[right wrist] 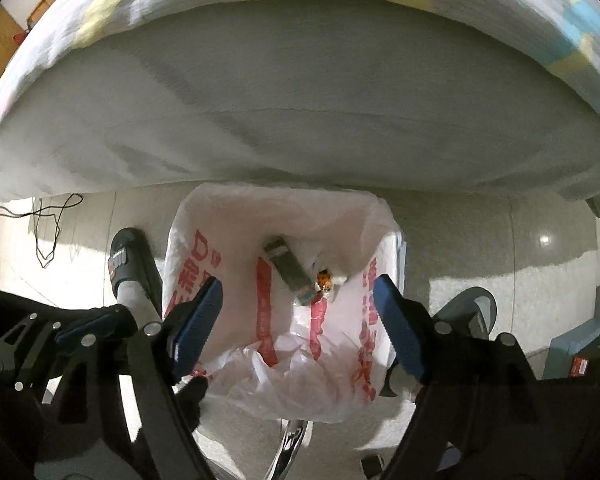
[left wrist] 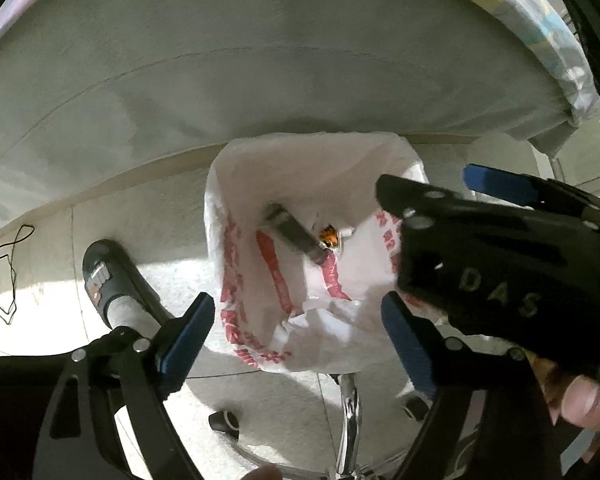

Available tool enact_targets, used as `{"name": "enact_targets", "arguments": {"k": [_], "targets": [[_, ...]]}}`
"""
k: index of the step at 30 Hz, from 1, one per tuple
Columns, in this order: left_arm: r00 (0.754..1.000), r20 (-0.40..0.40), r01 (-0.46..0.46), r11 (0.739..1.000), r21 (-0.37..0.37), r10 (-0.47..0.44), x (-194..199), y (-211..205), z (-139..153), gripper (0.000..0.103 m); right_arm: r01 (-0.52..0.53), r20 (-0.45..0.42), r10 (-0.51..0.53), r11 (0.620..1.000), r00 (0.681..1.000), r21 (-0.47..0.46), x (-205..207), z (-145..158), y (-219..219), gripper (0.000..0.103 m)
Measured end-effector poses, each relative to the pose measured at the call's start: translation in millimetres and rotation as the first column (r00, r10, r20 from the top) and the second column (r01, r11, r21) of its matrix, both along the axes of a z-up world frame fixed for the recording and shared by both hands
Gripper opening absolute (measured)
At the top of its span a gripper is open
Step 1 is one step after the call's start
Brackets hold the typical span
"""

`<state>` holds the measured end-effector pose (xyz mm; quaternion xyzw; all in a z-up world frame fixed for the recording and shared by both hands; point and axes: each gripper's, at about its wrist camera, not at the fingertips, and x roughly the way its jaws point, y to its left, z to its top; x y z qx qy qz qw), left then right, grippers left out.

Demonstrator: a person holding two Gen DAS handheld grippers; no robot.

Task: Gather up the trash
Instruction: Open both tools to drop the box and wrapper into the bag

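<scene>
A white plastic bag (left wrist: 260,184) with red print lines a trash bin and stands open below both grippers; it also shows in the right wrist view (right wrist: 236,216). Inside lie a grey-green rectangular packet (left wrist: 290,230) and a small orange scrap (left wrist: 329,237); both show in the right wrist view too, the packet (right wrist: 288,268) and the scrap (right wrist: 325,280). My left gripper (left wrist: 298,340) is open and empty above the bag's near rim. My right gripper (right wrist: 296,320) is open and empty over the bag; its black body (left wrist: 500,248) crosses the left wrist view at the right.
A bed with a grey side (right wrist: 300,100) and a pastel checked cover (right wrist: 580,32) runs behind the bin. A foot in a black slipper (left wrist: 100,276) stands left of the bin. A chrome chair base (left wrist: 348,420) with castors is below. A black cable (left wrist: 4,272) lies on the tiled floor.
</scene>
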<state>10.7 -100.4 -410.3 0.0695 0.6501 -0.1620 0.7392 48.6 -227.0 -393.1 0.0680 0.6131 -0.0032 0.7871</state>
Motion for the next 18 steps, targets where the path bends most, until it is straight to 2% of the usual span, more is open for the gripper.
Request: {"name": "enact_targets", "arguments": {"k": [3,13,18], "targets": [[1.0,0.005,-0.006,1.0,0.001,0.006,0,-1,2,0.083,0.017,-0.002,-0.017,1.0,1.0,0.004,-1,0,-4,0.078],[0.997,0.079,0.012,1.0,0.026,-0.014,0,0,13,0.095,0.014,0.015,-0.014,1.0,1.0,0.004,-5,2,-6,0.081],[0.993,0.121,-0.007,1.0,0.025,0.004,1,7,24,0.095,0.034,0.062,-0.036,0.999,0.997,0.032,-12,18,-15,0.09]]}}
